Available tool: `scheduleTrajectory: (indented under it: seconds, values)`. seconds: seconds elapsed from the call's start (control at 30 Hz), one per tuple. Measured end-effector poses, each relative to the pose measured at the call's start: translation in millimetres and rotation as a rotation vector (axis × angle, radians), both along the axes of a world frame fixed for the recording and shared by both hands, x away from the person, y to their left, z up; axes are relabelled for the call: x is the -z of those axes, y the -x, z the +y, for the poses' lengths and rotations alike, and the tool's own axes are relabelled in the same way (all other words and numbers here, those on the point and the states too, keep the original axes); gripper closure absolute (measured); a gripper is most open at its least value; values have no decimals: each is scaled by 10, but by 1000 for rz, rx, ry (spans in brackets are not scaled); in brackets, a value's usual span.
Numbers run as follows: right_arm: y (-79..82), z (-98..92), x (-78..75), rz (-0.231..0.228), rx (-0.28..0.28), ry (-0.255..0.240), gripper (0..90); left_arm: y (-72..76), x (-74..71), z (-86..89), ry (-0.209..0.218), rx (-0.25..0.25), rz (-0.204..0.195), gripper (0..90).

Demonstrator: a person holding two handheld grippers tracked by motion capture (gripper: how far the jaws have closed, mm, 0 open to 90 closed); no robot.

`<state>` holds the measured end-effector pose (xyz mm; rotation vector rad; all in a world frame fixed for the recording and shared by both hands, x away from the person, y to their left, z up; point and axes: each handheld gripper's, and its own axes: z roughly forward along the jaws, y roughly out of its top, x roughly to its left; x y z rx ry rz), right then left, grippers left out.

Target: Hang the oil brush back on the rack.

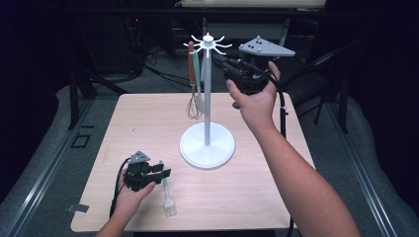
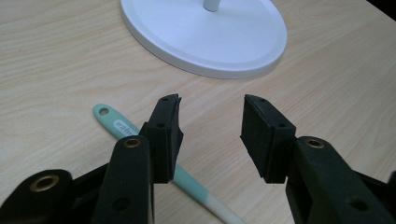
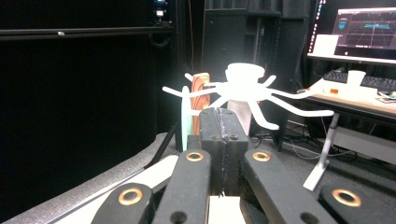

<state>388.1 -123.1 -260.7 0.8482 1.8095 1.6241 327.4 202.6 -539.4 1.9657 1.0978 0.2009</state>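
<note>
A white hook stand [image 1: 207, 98] rises from a round base [image 1: 207, 144] at mid table. From its hook crown [image 3: 243, 81] hang a brown-handled whisk [image 1: 191, 89] and a mint-handled utensil [image 1: 198, 84]. My right gripper [image 1: 221, 63] is raised beside the crown, and its jaws are pressed shut with nothing seen between them [image 3: 224, 114]. A mint-handled brush [image 1: 167, 195] lies flat near the table's front. My left gripper [image 1: 164, 171] hovers open just above the brush handle [image 2: 116, 123], which passes under one jaw.
The wooden table [image 1: 148, 123] has its front edge close behind my left hand. The stand's base [image 2: 205, 32] lies just ahead of the left jaws. Beyond the stand, a desk with a monitor [image 3: 364, 28] and a white cup [image 3: 356, 77] stands in a dark room.
</note>
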Motion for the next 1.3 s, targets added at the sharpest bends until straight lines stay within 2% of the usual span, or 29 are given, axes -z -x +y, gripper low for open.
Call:
scheduleTrajectory:
  seconds: [0.17, 0.33, 0.47, 0.63, 0.7, 0.77, 0.8, 0.93, 1.13, 1.3]
  values:
    - [85, -143, 18, -8, -22, -21, 900, 2, 6, -12, 3, 0, 1, 570]
    - [227, -325, 92, -8, -40, -16, 900, 3, 9, -7, -1, -8, 3, 570]
    - [340, -487, 196, -1, -47, -5, 900, 1, 6, 0, 0, -10, 5, 570]
    - [484, -691, 365, 13, -51, -31, 892, -1, 8, 7, 3, -12, 7, 570]
    - [546, -751, 462, 18, -48, -24, 883, 0, 6, 8, 4, -13, 6, 570]
    - [608, -792, 573, 19, -36, 12, 855, 0, 6, 9, 5, -17, 6, 570]
    - [635, -810, 633, 32, -30, 33, 832, -1, 6, 10, 6, -17, 6, 570]
    - [707, -864, 919, 120, -4, 67, 806, 0, 7, 12, 3, -20, 9, 572]
    - [775, -929, 1466, 253, 2, 110, 765, -1, 12, 9, 4, -19, 9, 573]
    - [825, -940, 1918, 349, 37, 198, 709, -10, 12, 39, 0, -32, 16, 570]
